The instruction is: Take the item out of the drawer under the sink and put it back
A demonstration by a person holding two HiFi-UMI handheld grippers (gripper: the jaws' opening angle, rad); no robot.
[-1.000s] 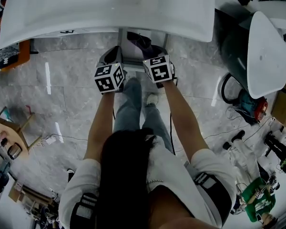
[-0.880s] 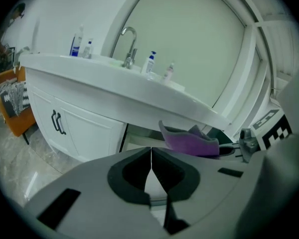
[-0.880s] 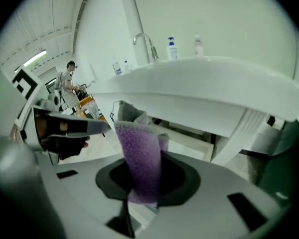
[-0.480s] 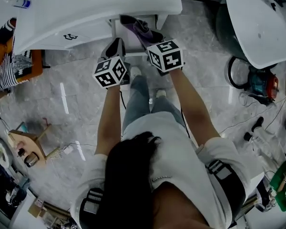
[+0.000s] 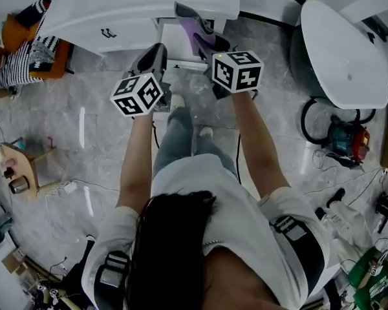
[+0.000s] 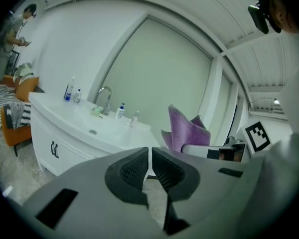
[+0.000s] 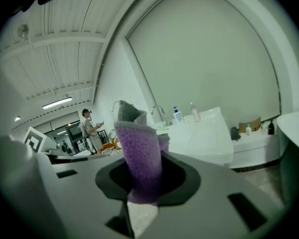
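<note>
A purple towel stands up out of my right gripper, which is shut on its lower end. In the right gripper view the towel fills the gap between the jaws of that gripper. My left gripper hangs beside it on the left, shut and empty; its pads almost touch. Both grippers are held in front of the white sink cabinet, above the pulled-out drawer. From the left gripper view the towel shows to the right, past the basin.
A white oval tub stands at the right with a vacuum cleaner beside it. An orange seat with striped cloth is at the left, a small wooden stool lower left. Bottles stand by the faucet. A person stands far off.
Both grippers have risen from down at the drawer to the height of the basin's edge. The purple towel has come up with the right gripper, still held.
</note>
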